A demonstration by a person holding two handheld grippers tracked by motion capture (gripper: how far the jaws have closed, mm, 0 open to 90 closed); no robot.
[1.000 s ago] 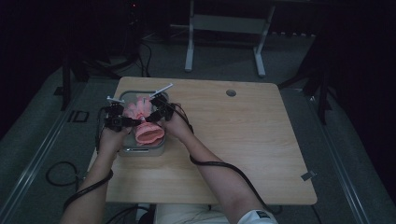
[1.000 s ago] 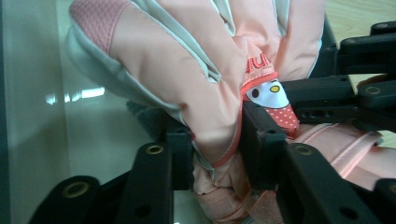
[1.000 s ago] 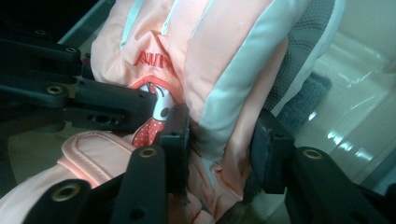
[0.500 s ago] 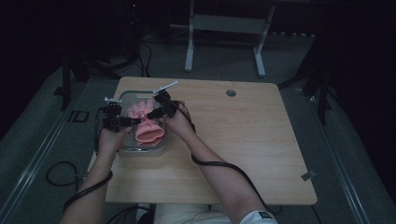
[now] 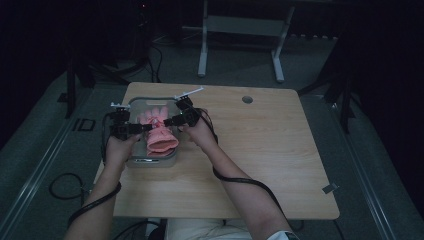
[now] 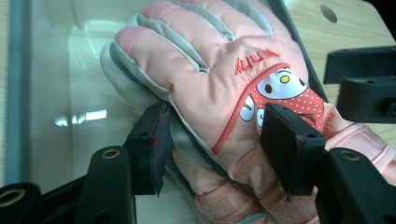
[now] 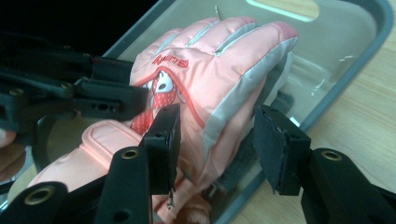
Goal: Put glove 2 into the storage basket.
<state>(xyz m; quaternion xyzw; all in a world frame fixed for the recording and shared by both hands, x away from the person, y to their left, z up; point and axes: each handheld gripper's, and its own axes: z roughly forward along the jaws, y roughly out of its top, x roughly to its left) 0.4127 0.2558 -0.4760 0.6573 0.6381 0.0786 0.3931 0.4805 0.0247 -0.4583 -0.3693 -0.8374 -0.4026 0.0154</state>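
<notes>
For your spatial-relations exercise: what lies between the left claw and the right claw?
In the high view, the pink glove lies between the left claw and right claw, resting in the clear tray; both stand open around its sides.

Glove point(image 5: 159, 134) in tray point(image 5: 134, 161); tray at table point(image 5: 260, 165) left edge; claws flank glove.

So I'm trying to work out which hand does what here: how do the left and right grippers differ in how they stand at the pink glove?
The left gripper straddles the pink glove from its pink side near the cartoon patch; the right gripper straddles the grey-edged side by the tray wall. The left gripper's jaws have just been opening; the right gripper's jaws opened a little, then settled. Both have the glove between open jaws and are not pinching it.
</notes>
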